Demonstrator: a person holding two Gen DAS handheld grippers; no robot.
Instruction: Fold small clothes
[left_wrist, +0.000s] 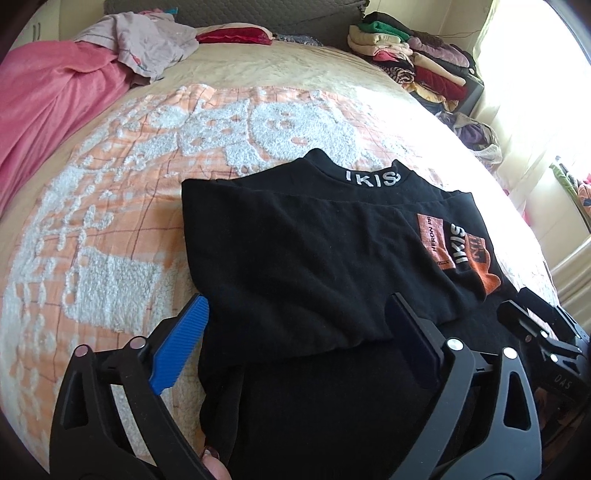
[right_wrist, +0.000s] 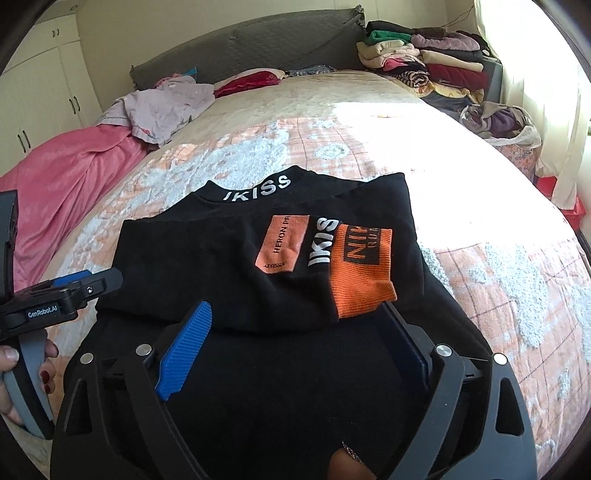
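Left gripper (left_wrist: 295, 343) and right gripper (right_wrist: 295, 354) both stand released, jaws wide, nothing clamped, side by side over the near fold of the black top (right_wrist: 229, 273). The top lies directly ahead of both, collar toward the headboard (right_wrist: 240, 51), on the bed (right_wrist: 369, 110) near its foot edge; neither hand is clearly nearer

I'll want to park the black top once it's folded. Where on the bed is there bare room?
Free: the blanket right of the black top, and the stretch between its collar and the lilac garment. Crowded: pink sheet along the left edge, clothes stack and bag at the far right corner.
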